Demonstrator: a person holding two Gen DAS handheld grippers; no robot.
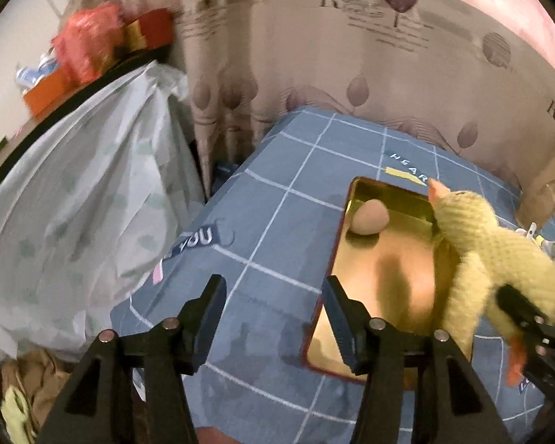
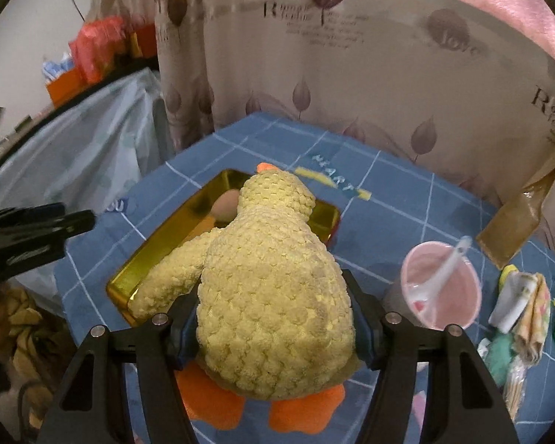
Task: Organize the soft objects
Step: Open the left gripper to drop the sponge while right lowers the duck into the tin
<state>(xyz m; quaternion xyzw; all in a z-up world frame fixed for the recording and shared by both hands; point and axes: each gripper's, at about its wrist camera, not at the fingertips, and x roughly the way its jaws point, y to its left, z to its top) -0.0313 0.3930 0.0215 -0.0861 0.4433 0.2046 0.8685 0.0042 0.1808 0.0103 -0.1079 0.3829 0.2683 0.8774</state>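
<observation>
The right gripper (image 2: pixel 273 318) clamps the plush duck (image 2: pixel 270 296) above the gold tray (image 2: pixel 159 244), beside an egg (image 1: pixel 370 218). The left gripper (image 1: pixel 273 314) hangs wide open, holding nothing, over the blue cloth (image 1: pixel 270 229).

Open left tongs (image 1: pixel 273 318) hover over the blue checked counter (image 1: pixel 277 222); a yellow knitted plush duck (image 1: pixel 488 251) overhangs the gold rectangular tray (image 1: pixel 351 207) holding 1 beige egg (image 1: pixel 370 217).

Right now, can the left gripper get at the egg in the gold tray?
Probably yes. The left gripper is open and empty, and the egg lies uncovered at the far end of the gold tray. The plush duck, held by the right gripper, hangs just beside it.
</observation>
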